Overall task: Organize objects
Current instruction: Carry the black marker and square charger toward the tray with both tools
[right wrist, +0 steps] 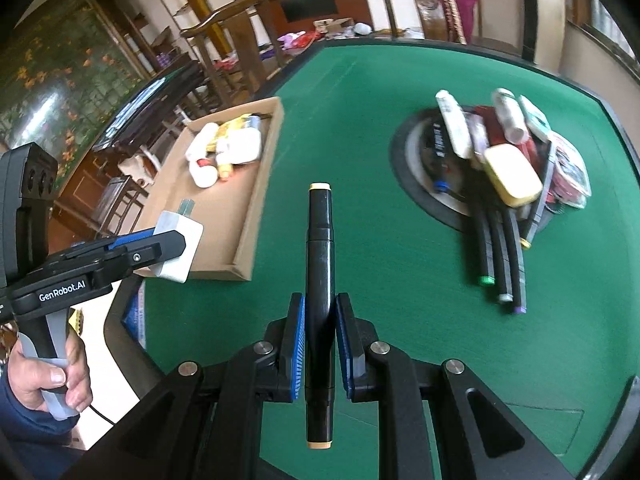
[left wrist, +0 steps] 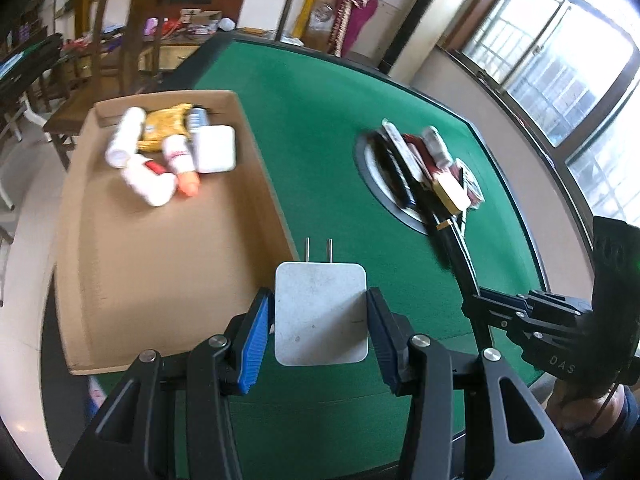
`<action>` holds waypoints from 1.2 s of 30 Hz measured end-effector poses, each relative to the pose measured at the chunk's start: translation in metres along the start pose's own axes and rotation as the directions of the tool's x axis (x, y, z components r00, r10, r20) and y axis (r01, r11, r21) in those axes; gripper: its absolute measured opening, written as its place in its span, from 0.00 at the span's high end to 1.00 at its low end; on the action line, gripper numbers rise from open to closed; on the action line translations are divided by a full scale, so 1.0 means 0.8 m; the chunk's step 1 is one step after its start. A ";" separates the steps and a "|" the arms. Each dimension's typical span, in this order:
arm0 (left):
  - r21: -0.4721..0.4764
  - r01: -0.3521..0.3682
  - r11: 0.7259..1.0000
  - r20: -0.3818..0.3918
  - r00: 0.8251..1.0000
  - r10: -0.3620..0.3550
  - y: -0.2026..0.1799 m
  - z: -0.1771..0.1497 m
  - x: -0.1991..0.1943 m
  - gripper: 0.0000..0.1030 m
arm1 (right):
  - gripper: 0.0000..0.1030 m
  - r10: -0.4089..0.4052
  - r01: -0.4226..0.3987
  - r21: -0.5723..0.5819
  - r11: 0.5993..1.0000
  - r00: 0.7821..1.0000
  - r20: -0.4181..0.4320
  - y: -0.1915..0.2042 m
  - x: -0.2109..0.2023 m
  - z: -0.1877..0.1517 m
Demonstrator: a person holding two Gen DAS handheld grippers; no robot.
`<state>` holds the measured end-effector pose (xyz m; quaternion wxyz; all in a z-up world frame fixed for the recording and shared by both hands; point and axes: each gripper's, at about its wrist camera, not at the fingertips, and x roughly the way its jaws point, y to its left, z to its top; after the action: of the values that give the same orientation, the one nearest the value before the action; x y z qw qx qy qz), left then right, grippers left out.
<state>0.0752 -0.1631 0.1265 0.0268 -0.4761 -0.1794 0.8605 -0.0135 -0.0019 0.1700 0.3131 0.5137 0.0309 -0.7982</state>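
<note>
Left gripper (left wrist: 320, 320) clamps a white square plug-in charger (left wrist: 321, 312); right gripper (right wrist: 320, 344) clamps a black marker (right wrist: 319, 292).
Both hang over the green felt tabletop (left wrist: 320, 140), near its front edge; the shallow cardboard tray (left wrist: 160, 256), seemingly at the left edge, holds blurred bottles.

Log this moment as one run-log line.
left gripper: shut on white charger | right gripper: shut on black marker | cardboard tray: bottles inside | pile: on green table

Black fingers (right wrist: 294, 354), blue ribbed pads
</note>
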 end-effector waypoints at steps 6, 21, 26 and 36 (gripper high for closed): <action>-0.047 -0.028 0.998 0.024 0.999 0.029 0.043 0.000 -0.020 0.55 | 0.84 0.036 -0.036 -0.056 0.998 0.999 -0.005 0.045 0.016 0.020; -0.164 -0.088 0.983 0.050 0.994 0.097 0.144 0.009 -0.051 0.55 | 0.84 0.102 -0.114 -0.180 0.977 0.992 -0.073 0.144 0.083 0.070; -0.158 -0.101 0.982 0.033 0.994 0.108 0.156 0.018 -0.041 0.55 | 0.84 0.109 -0.126 -0.178 0.976 0.989 -0.103 0.156 0.109 0.082; -0.167 -0.120 0.979 -0.003 0.993 0.121 0.183 0.038 -0.015 0.55 | 0.84 0.117 -0.141 -0.179 0.974 0.984 -0.137 0.166 0.139 0.097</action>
<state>0.0747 -0.3112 0.1019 -0.0660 -0.4836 -0.2219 0.8441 -0.0361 -0.1891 0.1496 0.4089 0.5318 0.0922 -0.7358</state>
